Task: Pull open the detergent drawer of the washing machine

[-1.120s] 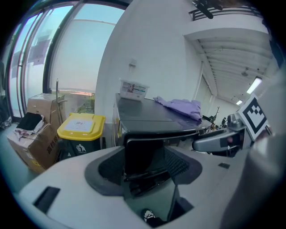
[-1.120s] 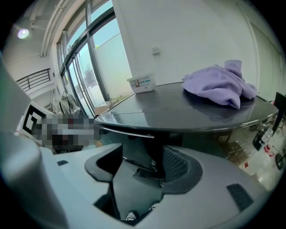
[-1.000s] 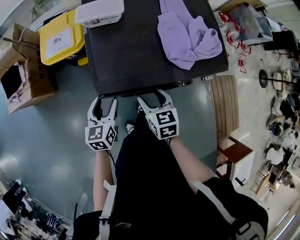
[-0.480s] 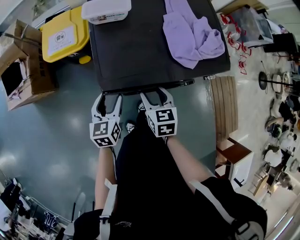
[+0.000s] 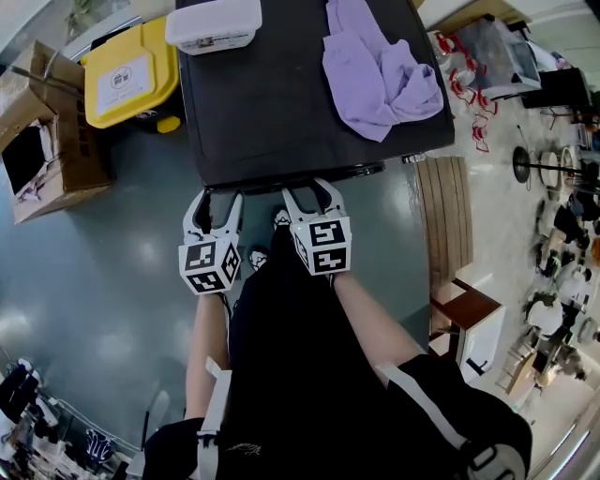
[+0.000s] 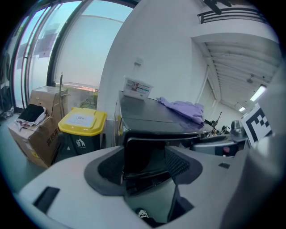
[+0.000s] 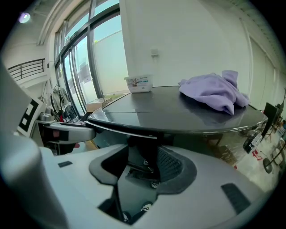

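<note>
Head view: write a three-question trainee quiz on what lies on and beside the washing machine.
1. True or false: a purple cloth lies on top of the washing machine.
2. What colour is the lid of the bin standing left of the machine in the head view? A red, B yellow, C green.
3. Fill in: the white container sits at the far ____ corner of the machine's top, as the head view shows it.
Key: 1 true; 2 B; 3 left.
</note>
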The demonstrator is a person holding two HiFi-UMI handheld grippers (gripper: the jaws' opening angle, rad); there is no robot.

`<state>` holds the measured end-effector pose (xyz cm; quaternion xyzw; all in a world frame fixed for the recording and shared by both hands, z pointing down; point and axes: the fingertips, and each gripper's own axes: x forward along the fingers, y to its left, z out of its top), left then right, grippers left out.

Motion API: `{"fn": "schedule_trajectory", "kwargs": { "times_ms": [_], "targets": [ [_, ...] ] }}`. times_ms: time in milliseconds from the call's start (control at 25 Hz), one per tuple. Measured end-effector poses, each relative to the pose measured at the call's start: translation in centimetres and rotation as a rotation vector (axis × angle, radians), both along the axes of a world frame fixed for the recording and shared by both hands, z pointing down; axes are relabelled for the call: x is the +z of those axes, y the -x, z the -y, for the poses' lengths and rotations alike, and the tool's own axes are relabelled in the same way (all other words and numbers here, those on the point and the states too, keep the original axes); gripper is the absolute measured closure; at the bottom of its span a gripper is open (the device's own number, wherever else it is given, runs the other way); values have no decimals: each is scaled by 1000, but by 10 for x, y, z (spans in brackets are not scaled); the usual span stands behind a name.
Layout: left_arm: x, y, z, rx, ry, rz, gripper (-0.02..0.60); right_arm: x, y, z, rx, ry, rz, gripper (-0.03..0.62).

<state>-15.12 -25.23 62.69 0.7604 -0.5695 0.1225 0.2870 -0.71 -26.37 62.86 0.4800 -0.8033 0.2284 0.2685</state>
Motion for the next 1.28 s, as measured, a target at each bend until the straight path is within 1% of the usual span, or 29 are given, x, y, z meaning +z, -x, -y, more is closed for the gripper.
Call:
{"fn": "schedule_trajectory", "kwargs": {
  "times_ms": [240, 720, 1080, 1280],
  "targets": [
    [1, 0, -1, 11, 5, 17, 314, 0, -1, -1, -7, 6, 2, 400],
    [-1, 1, -5, 18, 12, 41, 318, -3, -2, -4, 18, -2, -16, 401],
    [1, 1, -13, 21, 18, 47, 318, -1, -2, -14, 22, -1, -25, 399],
    [0, -2, -22, 59, 31, 62, 319, -3, -4, -21, 24, -2, -26, 400]
  ]
}}
